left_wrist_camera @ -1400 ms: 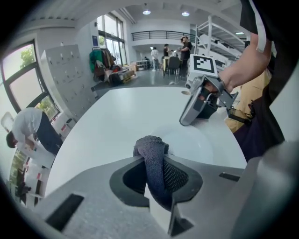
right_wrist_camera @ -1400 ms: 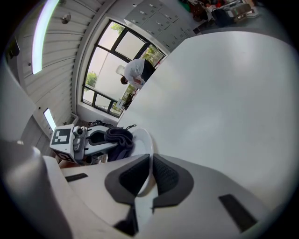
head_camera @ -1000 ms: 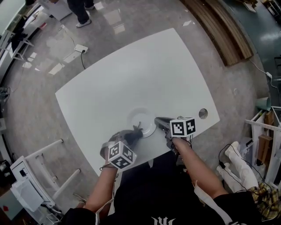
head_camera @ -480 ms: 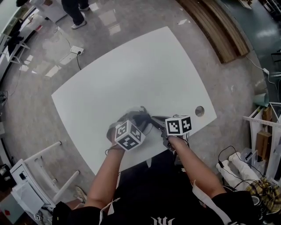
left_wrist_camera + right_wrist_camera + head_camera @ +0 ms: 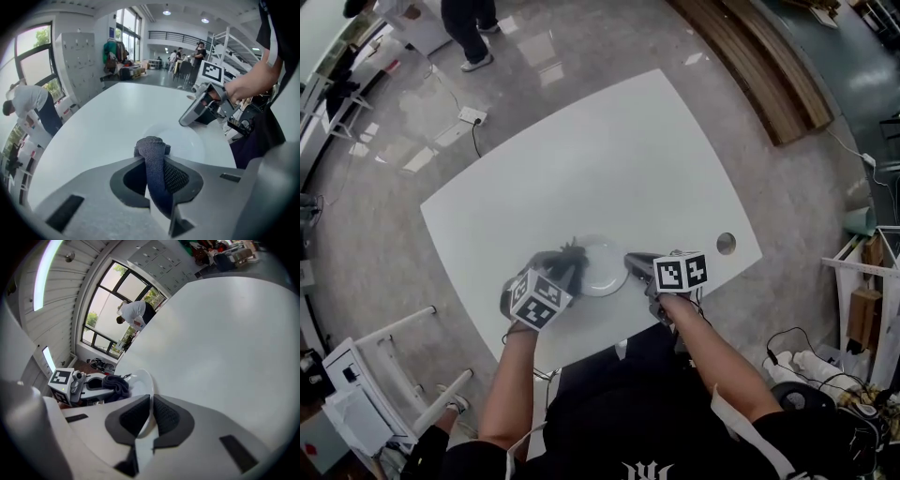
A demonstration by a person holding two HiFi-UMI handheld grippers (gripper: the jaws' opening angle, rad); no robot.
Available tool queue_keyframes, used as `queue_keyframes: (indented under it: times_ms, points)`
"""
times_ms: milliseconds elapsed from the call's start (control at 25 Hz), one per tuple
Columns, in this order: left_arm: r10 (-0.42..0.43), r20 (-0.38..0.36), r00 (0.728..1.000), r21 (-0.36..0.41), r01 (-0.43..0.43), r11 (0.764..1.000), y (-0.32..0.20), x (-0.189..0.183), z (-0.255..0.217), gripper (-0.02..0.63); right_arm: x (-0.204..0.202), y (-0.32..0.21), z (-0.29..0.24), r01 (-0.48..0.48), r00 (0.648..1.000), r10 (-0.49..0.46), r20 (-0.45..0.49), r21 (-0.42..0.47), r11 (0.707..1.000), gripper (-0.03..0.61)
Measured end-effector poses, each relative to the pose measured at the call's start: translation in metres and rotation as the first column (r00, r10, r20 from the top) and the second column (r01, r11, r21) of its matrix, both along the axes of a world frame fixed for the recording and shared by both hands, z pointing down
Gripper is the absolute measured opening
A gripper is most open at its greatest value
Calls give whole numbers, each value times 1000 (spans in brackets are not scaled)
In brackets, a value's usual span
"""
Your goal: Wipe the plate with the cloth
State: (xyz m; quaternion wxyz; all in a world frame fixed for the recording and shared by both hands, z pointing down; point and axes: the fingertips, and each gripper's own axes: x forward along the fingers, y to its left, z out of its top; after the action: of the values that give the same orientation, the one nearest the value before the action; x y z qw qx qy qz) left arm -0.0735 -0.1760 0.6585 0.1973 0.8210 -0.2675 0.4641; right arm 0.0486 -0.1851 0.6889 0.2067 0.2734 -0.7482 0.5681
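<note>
A white plate [image 5: 605,269] lies on the white table [image 5: 581,159] near its front edge. My right gripper [image 5: 635,263] is shut on the plate's right rim; in the right gripper view the rim [image 5: 142,380] runs between the two dark pads [image 5: 165,416]. My left gripper [image 5: 562,270] is shut on a dark grey cloth [image 5: 572,253], which touches the plate's left edge. In the left gripper view the cloth [image 5: 151,146] bulges out of the jaws, with the plate [image 5: 187,143] and the right gripper [image 5: 199,108] beyond it.
A round cable hole [image 5: 726,244] sits in the table right of the right gripper. The front table edge [image 5: 581,349] runs just under both hands. A white rack [image 5: 384,375] stands on the floor at lower left, and a person [image 5: 469,23] stands far off.
The left gripper carried the cloth rightward over the plate, then back to the plate's left edge. The right gripper kept its hold on the rim and did not move.
</note>
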Motion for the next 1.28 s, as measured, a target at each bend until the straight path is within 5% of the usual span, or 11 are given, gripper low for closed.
queue_keyframes:
  times_ms: [360,640,760,920,1080,1280]
  points:
    - [-5,-83,997,-93,-3,996,69,41,3,51,-2,1,-2,-15,1000,15,0,-6,1000,21]
    - [-2,-49,999,-101,-3,995,73,42,2,51,9,1,-10,-35,999,35,31,4,999,37]
    - [-20,-49,999,-104,15,995,78,41,-4,51,26,-5,-29,-109,988,107,110,17,994,107]
    - [-124,-165,978,-61,116,991,81,43,-39,51,53,-14,-82,-195,942,153,300,117,974,35]
    - [-229,-386,894,40,265,964,77,28,-90,51,63,-5,-141,-170,888,27,460,274,947,21]
    - [-340,-673,656,55,503,863,72,-15,-151,51,58,28,-204,-157,813,-139,565,444,882,8]
